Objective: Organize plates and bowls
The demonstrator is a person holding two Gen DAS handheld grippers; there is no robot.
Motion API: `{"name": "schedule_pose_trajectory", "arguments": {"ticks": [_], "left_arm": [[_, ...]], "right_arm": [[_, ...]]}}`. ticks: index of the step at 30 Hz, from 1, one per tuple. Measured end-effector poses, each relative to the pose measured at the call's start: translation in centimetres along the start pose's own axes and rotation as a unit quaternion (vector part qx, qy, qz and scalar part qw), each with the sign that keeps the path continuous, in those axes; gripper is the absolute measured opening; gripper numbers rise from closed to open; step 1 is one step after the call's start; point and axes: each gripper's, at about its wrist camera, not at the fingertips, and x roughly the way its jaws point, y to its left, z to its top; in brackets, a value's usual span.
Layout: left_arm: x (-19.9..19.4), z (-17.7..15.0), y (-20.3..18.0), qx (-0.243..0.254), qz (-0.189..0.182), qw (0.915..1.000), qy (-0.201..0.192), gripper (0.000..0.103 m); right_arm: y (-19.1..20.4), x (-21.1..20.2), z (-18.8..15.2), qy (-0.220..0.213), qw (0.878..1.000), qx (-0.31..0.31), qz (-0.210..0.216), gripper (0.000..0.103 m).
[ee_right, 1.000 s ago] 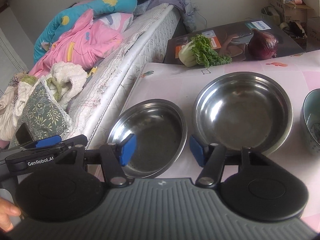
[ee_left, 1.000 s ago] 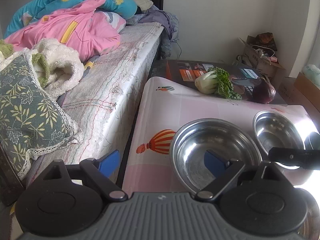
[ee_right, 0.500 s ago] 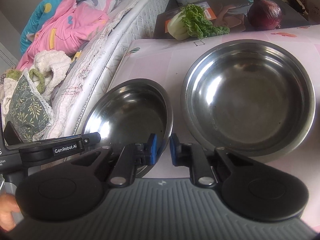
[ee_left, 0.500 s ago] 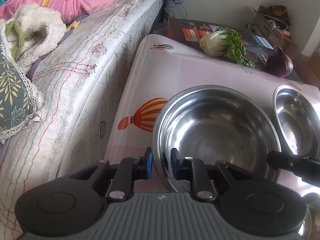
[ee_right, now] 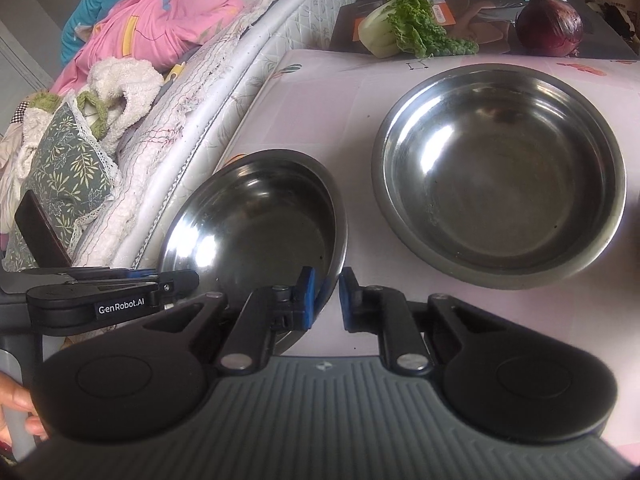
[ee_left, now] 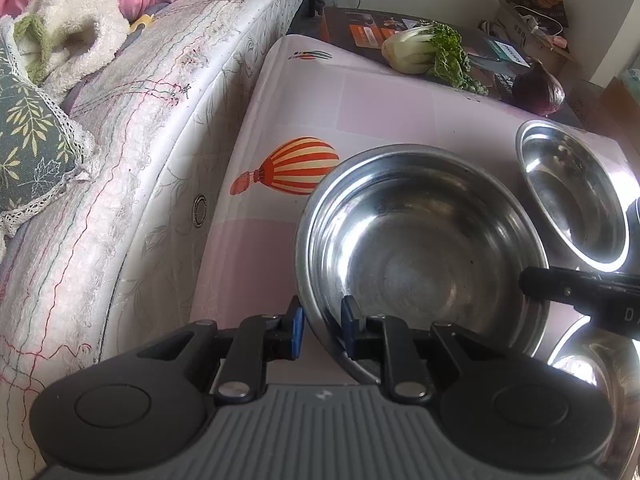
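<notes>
Left gripper pinching the near rim of the near bowl, one blue pad outside the wall, the other inside; jaws just drawn in onto that rim. Right gripper clamped on the same bowl at its right-hand rim, near 5 o'clock in the right wrist view, pads either side of the thin steel edge, jaws all but pressed together.

Bowl tilted, sitting at the table corner just beside the mattress. Far bowl level on the pink cloth at 2 o'clock from the held one, apart from it; in the left wrist view the same far bowl at 2 o'clock, cut by the edge. Third steel rim at 4 o'clock in the left view, partly hidden.

Greens and red onion at 12 to 1 o'clock, on a dark box beyond the table. Hand at 8 o'clock behind the left tool
</notes>
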Motion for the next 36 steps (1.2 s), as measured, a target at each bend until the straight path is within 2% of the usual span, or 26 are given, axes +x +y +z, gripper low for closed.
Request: {"name": "schedule_pose_trajectory", "arguments": {"ticks": [4, 7, 11, 13, 36], "left_arm": [[0.1, 0.3, 0.1, -0.002, 0.003, 1.0000, -0.009, 0.030], [0.8, 1.0, 0.1, -0.003, 0.008, 0.9999, -0.009, 0.031], [1.6, 1.6, 0.2, -0.007, 0.011, 0.9998, -0.011, 0.030], [1.7, 1.7, 0.1, -0.008, 0.011, 0.9998, -0.013, 0.023], [-0.4, 1.4, 0.2, -0.007, 0.022, 0.9989, -0.040, 0.021]], "right_arm": [[0.0, 0.1, 0.3, -0.007, 1.000, 0.001, -0.006, 0.014], [0.0, 0.4, 0.4, -0.013, 1.000, 0.002, -0.012, 0.014], [-0.2, 0.8, 0.6, -0.018, 1.000, 0.006, -0.016, 0.012], [-0.1, 0.9, 0.7, -0.019, 1.000, 0.005, -0.015, 0.011], [1.1, -0.7, 0.9, -0.042, 0.999, -0.016, -0.013, 0.011]]}}
